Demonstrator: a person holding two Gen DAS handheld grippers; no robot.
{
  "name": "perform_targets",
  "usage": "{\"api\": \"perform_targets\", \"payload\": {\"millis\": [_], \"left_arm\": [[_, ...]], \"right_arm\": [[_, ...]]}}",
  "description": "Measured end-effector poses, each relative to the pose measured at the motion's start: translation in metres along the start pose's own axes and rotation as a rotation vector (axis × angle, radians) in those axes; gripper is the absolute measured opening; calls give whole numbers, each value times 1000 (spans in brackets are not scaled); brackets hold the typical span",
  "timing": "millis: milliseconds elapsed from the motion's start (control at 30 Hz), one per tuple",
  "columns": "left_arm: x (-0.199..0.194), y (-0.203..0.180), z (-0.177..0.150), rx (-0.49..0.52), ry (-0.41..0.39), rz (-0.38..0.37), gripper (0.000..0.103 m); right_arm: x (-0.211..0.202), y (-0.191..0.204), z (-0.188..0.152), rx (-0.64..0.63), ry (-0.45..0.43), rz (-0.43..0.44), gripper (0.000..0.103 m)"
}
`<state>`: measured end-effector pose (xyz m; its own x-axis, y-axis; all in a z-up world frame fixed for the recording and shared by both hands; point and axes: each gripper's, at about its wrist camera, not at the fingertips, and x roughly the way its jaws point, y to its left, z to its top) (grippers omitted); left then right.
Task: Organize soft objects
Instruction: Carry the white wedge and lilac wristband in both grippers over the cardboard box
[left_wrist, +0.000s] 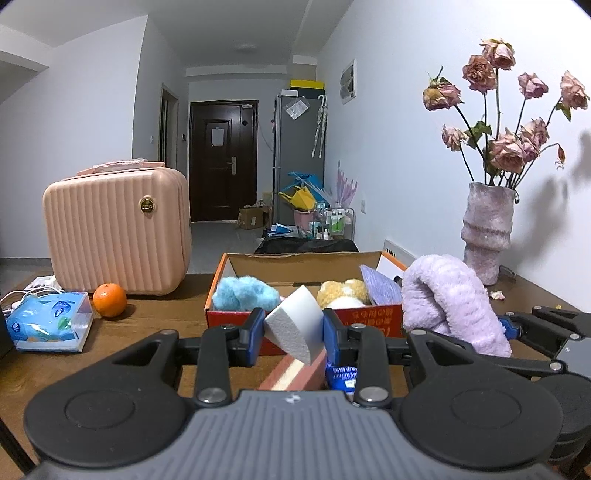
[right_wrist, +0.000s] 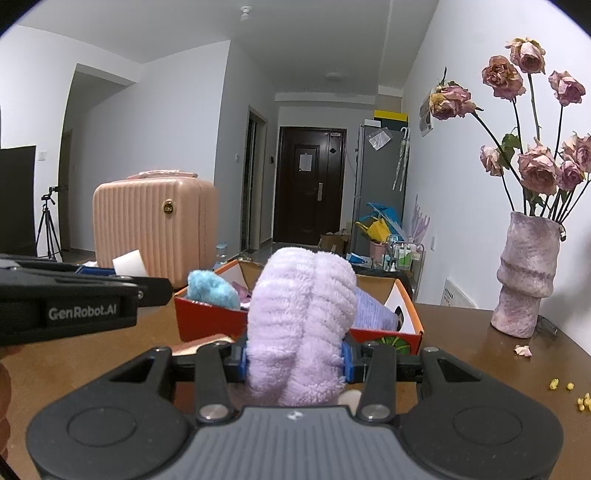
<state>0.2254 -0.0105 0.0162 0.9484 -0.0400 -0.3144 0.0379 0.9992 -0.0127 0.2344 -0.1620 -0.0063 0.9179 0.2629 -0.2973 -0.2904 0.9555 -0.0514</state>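
Observation:
My left gripper (left_wrist: 294, 328) is shut on a white foam sponge (left_wrist: 295, 325) and holds it just in front of the orange cardboard box (left_wrist: 295, 260). The box holds a blue fluffy ball (left_wrist: 245, 293), a yellow plush toy (left_wrist: 341, 293) and a purple cloth (left_wrist: 380, 286). My right gripper (right_wrist: 294, 360) is shut on a folded lilac fleece towel (right_wrist: 301, 321), held in front of the box (right_wrist: 210, 317). The towel also shows in the left wrist view (left_wrist: 450, 302), at the box's right front corner. The left gripper shows at the left in the right wrist view, with the sponge (right_wrist: 127, 262) in it.
A pink ribbed case (left_wrist: 118, 225), an orange (left_wrist: 109, 300) and a blue tissue pack (left_wrist: 50, 323) sit on the brown table (left_wrist: 155, 317) at the left. A vase of dried roses (right_wrist: 524, 284) stands at the right by the wall. Petal bits (right_wrist: 522, 350) lie near it.

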Motion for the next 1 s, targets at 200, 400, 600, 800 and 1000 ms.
{"api": "perform_targets", "payload": {"millis": [200,400,600,800,1000], "left_arm": [[14,4,11,-24,-14,7,34],[30,7,18,-44,-18,8,34],[47,8,23,-61,-20,14,34],[64,10,31,-78,-24,18,34],[83,14,42,-102,-30,32,34]], "right_arm": [[16,-4,8,1,-13,-6,42],[33,-6,12,-3,-13,-10,42],[53,-9,19,-1,-18,-17,42],[71,-13,26,10,-25,-22,42],[89,-16,32,21,-19,-22,42]]}}
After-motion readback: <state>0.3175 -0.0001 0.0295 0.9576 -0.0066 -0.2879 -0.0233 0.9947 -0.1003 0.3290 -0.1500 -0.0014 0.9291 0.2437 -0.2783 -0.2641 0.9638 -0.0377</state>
